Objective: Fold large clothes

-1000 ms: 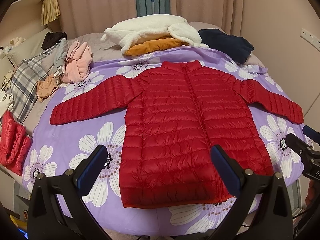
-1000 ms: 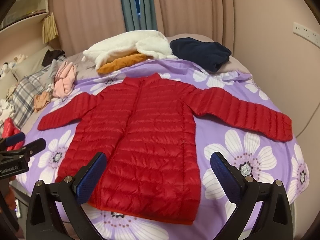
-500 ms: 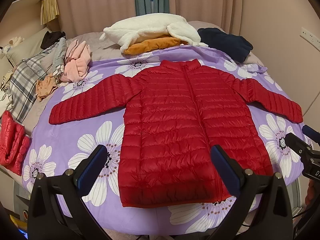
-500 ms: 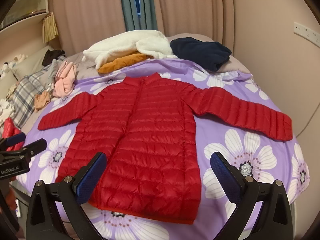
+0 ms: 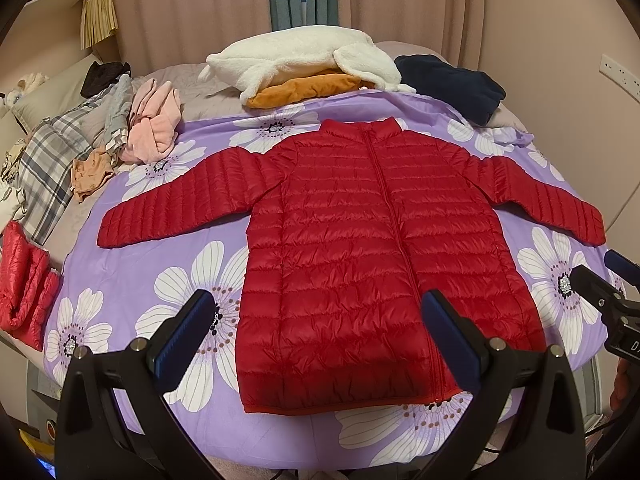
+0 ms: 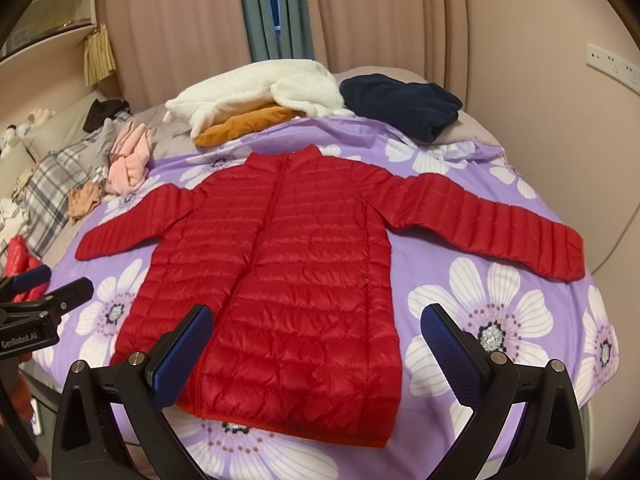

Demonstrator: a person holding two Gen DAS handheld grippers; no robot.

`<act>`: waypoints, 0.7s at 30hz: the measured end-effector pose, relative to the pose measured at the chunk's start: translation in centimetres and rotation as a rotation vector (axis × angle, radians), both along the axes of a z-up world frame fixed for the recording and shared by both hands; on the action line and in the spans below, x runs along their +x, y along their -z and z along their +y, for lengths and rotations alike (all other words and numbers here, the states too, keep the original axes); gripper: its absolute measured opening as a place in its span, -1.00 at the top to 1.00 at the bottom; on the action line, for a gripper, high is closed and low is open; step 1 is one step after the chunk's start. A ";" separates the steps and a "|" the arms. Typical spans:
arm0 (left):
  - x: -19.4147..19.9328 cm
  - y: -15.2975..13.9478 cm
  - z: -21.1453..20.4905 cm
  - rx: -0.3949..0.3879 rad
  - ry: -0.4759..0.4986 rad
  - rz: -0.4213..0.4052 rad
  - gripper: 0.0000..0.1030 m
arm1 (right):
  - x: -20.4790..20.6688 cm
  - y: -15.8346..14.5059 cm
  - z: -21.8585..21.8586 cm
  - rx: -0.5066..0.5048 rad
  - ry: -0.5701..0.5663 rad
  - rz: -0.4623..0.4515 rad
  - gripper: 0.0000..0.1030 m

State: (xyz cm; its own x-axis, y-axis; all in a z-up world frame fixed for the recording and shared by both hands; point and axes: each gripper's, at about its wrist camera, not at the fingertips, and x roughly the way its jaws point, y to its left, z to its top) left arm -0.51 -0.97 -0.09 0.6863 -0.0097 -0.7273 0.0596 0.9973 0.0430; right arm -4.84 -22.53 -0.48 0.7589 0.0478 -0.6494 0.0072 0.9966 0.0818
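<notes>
A red quilted puffer jacket lies flat and zipped, front up, on the purple floral bedspread, both sleeves spread out to the sides. It also shows in the right wrist view. My left gripper is open and empty, held above the jacket's hem. My right gripper is open and empty too, above the hem's right part. Each gripper shows at the edge of the other's view: the right one, the left one.
Folded clothes lie at the bed's far side: a white fleece on an orange garment, a navy garment, pink clothes, a plaid cloth. Another red puffer piece lies at the left edge. A wall stands right.
Both grippers have stayed open and drifted very slightly; the jacket has not moved.
</notes>
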 end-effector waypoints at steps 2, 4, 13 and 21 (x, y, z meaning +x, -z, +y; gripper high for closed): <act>0.0 0.0 0.0 0.001 -0.001 0.000 -1.00 | 0.1 -0.1 -0.1 -0.001 0.001 0.001 -0.98; 0.0 0.0 0.0 0.001 -0.001 -0.001 -1.00 | 0.0 0.0 0.0 0.000 0.001 0.002 -0.98; 0.1 0.0 0.0 0.001 -0.003 -0.001 -1.00 | 0.0 0.1 0.1 0.001 0.002 0.002 -0.98; 0.1 0.0 0.1 0.000 -0.004 0.001 -1.00 | 0.0 0.1 -0.1 0.003 0.000 0.000 -0.98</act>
